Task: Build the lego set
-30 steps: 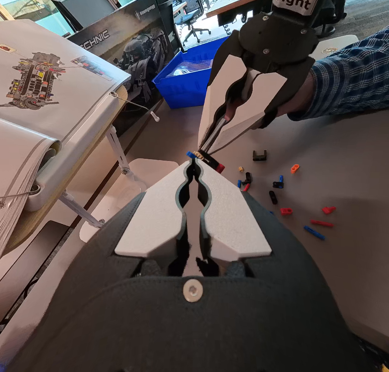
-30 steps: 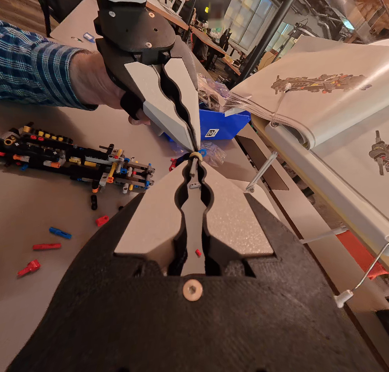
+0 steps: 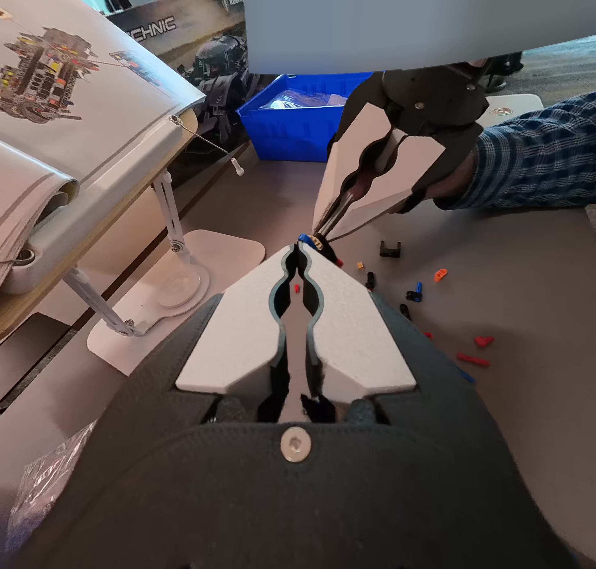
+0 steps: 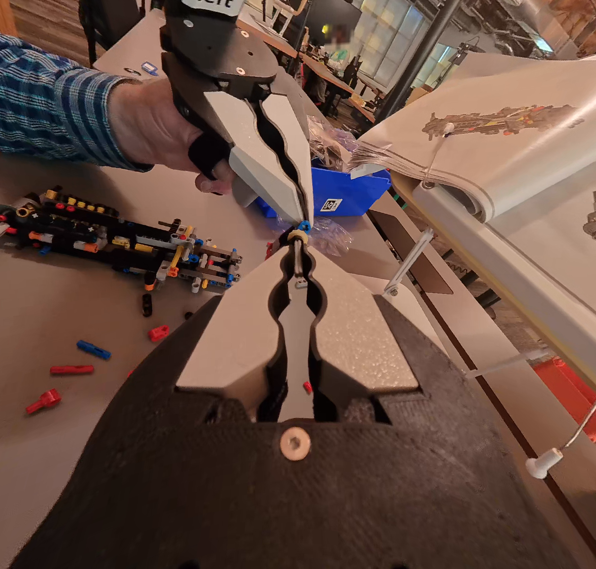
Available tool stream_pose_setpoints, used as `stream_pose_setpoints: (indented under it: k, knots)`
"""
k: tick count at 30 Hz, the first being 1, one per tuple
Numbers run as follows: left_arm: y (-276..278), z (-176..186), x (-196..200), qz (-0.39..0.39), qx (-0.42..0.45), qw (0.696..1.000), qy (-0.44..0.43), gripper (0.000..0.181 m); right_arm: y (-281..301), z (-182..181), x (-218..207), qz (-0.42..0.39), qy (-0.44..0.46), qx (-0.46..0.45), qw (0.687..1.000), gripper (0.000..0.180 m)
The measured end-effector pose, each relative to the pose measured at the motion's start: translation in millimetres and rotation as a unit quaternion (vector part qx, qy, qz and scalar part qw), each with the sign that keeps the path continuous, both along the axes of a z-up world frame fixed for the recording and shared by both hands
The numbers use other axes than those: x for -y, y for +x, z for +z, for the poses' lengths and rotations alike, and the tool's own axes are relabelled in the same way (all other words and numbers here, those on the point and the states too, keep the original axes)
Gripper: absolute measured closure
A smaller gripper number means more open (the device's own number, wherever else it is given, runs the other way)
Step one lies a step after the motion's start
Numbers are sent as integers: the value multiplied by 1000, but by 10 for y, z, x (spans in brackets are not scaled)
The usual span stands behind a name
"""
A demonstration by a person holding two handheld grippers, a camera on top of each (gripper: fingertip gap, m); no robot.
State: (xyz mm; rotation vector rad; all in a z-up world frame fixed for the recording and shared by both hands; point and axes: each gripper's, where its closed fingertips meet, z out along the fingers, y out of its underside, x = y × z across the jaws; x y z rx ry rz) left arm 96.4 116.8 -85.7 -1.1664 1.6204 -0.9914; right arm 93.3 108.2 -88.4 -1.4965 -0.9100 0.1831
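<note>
**Two claws meet over a small brick cluster**

Beyond my two claws sits the open blue plastic bin, rectangular and smooth-walled; inside it I can make out only clear crinkled plastic bags, their contents hidden. A white square sticker marks the bin's side in the right wrist view.

My left gripper, with matte white wedge fingers and wavy inner edges, is pinched together on a small blue pin at its very tips. My right gripper, of the same grainy white make on a rough black body, is clamped on a thin grey axle that runs back between its fingers. At the axle's front end sit a tan ring-shaped bush and a short black piece with a red tip, so the small assembly hangs between the two claws, tip to tip, above the smooth grey tabletop.

To the left of my right claw lies the long, knobbly, black partly built chassis, studded with yellow, orange and blue pins. Loose red, blue, orange and black pieces are scattered on the table near it. To the right of that claw, a thick glossy instruction book rests open on a tilted white stand. Behind it stands the dark printed cardboard set box.
</note>
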Motion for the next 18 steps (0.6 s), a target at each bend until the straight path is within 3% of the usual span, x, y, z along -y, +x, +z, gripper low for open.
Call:
stream_pose_setpoints:
  k: [18]
  knots:
    - [83, -33, -90, 69, 33, 997, 17, 181, 28, -100, -103, -64, 0, 17, 998, 179]
